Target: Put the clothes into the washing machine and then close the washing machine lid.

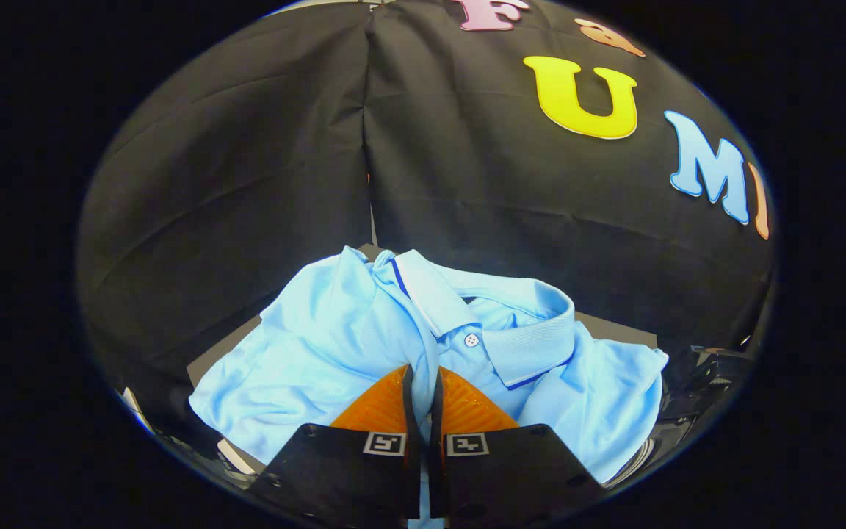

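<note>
A light blue polo shirt (335,345) with a buttoned collar hangs bunched up just ahead of my fingers. My gripper (423,376) is shut on the shirt, pinching a fold of cloth near the placket below the button. The shirt spreads out to both sides of the fingers and hides most of what lies beneath it. The collar stands up beyond the fingertips.
A dark flat surface (614,330) shows behind the shirt's edges. Dark machine parts (702,382) sit low to the right of the shirt, and a pale curved edge (632,463) peeks out under the cloth. The booth's black cloth wall rises close behind.
</note>
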Demonstrator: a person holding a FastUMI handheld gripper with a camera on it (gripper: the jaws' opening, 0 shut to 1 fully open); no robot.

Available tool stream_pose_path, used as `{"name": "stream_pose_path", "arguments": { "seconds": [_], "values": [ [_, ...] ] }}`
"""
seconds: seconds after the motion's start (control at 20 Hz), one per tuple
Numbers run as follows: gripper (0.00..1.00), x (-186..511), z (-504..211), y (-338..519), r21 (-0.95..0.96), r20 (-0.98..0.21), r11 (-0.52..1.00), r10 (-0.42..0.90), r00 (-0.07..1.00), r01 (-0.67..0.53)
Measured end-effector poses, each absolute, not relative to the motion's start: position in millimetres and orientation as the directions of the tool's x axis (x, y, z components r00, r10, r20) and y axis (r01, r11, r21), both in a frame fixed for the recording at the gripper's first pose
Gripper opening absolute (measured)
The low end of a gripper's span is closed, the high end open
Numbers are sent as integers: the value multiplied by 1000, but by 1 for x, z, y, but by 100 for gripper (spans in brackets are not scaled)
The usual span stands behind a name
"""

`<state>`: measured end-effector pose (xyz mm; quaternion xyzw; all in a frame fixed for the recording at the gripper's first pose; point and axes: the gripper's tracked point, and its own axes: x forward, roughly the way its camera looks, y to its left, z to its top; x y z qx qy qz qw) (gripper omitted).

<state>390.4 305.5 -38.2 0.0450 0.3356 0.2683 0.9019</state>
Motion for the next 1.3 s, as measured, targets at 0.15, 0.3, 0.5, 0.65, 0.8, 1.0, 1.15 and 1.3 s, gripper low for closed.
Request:
{"name": "stream_pose_path", "arguments": {
  "seconds": [0.15,0.3,0.5,0.65,0.8,1.0,1.15,1.3],
  "values": [
    [6,389,-17,304,352,-529,826,563,634,-440],
    [6,393,8,295,400,-477,807,588,653,-435],
    [6,394,59,281,437,-378,778,615,692,-452],
    [6,389,98,273,446,-313,760,627,714,-473],
    [6,386,140,255,420,-242,759,622,745,-498],
    [6,380,169,235,386,-192,767,610,769,-512],
    [6,379,172,221,380,-198,777,598,777,-502],
    [6,383,171,195,371,-209,801,566,798,-471]
  ]
}}
